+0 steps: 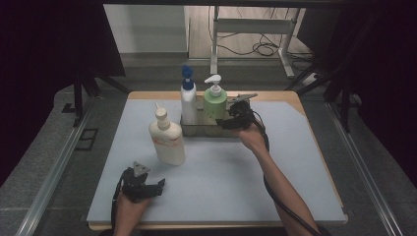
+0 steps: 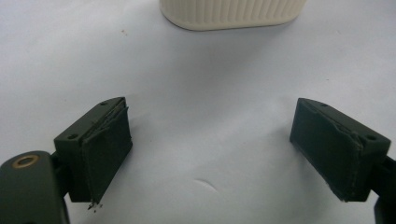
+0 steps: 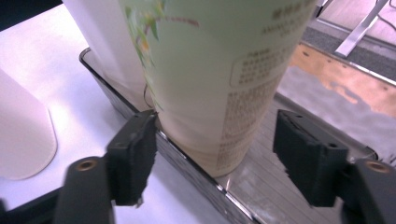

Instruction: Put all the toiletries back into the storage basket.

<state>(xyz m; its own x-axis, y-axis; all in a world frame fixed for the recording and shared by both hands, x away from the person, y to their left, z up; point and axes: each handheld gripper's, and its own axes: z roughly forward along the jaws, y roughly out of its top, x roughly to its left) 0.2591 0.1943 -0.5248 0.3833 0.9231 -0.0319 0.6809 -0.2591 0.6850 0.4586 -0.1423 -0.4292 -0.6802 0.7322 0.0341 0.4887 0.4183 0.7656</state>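
Observation:
A green pump bottle (image 1: 215, 103) (image 3: 210, 93) stands in a shallow metal tray (image 1: 206, 131) (image 3: 187, 161) at the back of the mat, next to a white bottle with a blue pump (image 1: 188, 98) (image 3: 102, 42). My right gripper (image 1: 222, 123) (image 3: 215, 154) reaches in from the right, low at the tray, with its jaws on either side of the green bottle's base. One pad is close to the bottle's side and a gap shows at the other pad. My left gripper (image 1: 160, 185) (image 2: 210, 154) rests open near the front left, nothing between its jaws.
A cream bottle (image 1: 167, 140) (image 2: 233, 11) (image 3: 21, 135) stands on the pale mat (image 1: 246, 177) left of the tray, just ahead of my left gripper. The wooden table edge (image 1: 295, 98) runs behind the tray. Metal rails flank the table.

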